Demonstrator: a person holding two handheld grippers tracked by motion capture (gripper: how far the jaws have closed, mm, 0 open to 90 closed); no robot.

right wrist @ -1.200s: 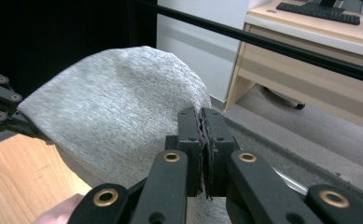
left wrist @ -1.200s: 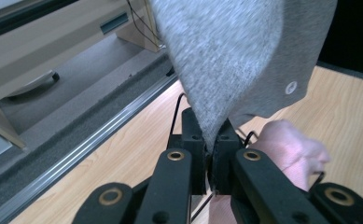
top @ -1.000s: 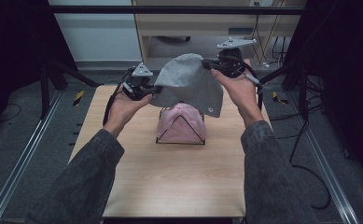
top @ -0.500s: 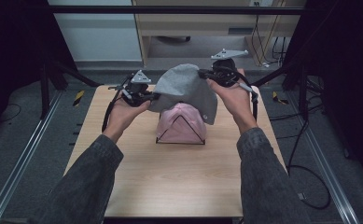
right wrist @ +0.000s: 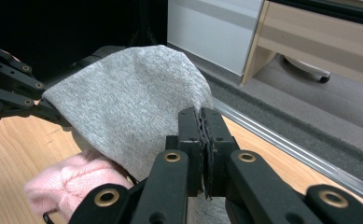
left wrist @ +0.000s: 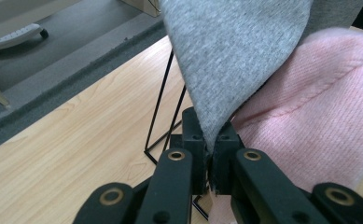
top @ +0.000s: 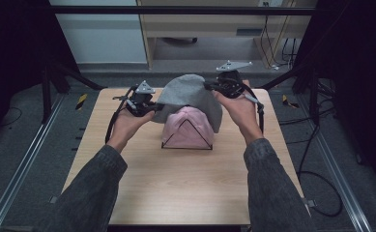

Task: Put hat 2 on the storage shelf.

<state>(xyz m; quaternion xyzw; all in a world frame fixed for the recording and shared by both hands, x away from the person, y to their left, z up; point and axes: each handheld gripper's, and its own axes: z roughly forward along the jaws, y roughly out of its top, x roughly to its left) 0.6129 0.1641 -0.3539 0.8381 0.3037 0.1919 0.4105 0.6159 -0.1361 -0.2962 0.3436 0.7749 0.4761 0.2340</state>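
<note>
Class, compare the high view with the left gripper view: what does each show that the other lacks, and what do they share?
High view alone: both forearms in dark sleeves, the right tool pinching the far edge of the grey knitted hat, and the whole light wooden table.

Left gripper view alone: the left tool with its jaws closed on the grey hat's hem, and the knit texture up close.

Shared: the grey hat, the pink knitted hat and the black wire stand.
</note>
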